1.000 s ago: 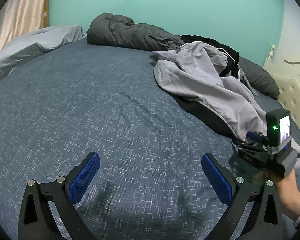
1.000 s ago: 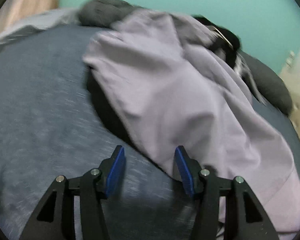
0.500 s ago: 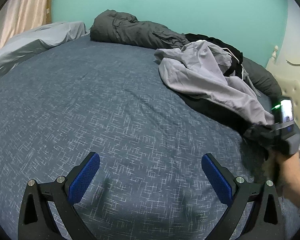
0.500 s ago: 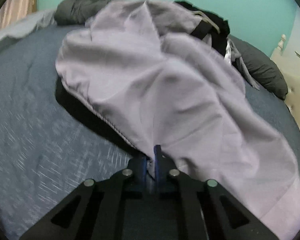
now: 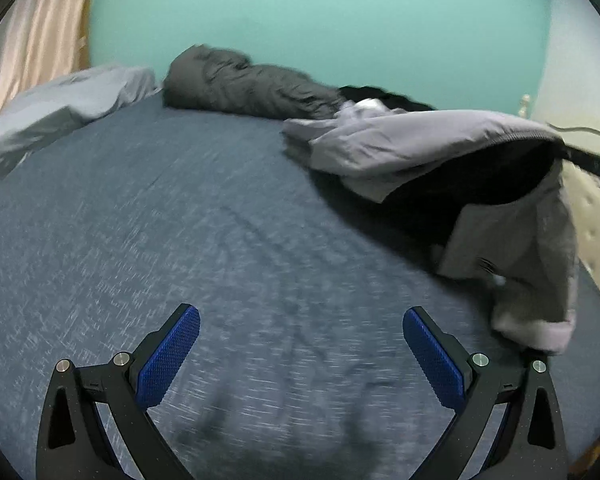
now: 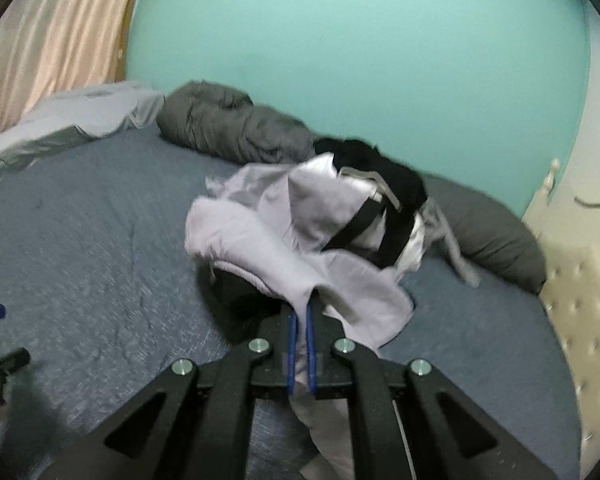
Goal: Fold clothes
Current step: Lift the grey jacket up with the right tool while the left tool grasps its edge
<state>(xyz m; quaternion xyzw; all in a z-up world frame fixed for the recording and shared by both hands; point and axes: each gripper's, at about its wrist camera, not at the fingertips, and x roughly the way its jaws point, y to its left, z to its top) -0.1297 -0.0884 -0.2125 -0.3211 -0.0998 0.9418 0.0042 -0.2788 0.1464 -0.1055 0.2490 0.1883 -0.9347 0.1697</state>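
Observation:
A light grey jacket [image 6: 260, 236] with a black lining lies bunched on the blue bed [image 6: 80, 240]. My right gripper [image 6: 300, 316] is shut on the jacket's edge and holds that part lifted off the bed. In the left wrist view the lifted jacket [image 5: 420, 140] arches at the right and its free end hangs down. My left gripper [image 5: 300, 344] is open and empty, low over the bare bed [image 5: 180, 220], to the left of the jacket. A black and white garment [image 6: 380, 200] lies under the jacket's far end.
A dark grey rolled duvet [image 5: 252, 84] lies along the far edge by the teal wall. A light grey pillow [image 5: 60, 100] sits at the far left and a dark pillow [image 6: 492, 236] at the right. A cream tufted headboard [image 6: 572, 308] bounds the right side.
My right gripper, shut on the jacket's edge, has risen and pulled back, lifting the jacket off the bed. The left gripper has stayed open and dropped lower over the bed.

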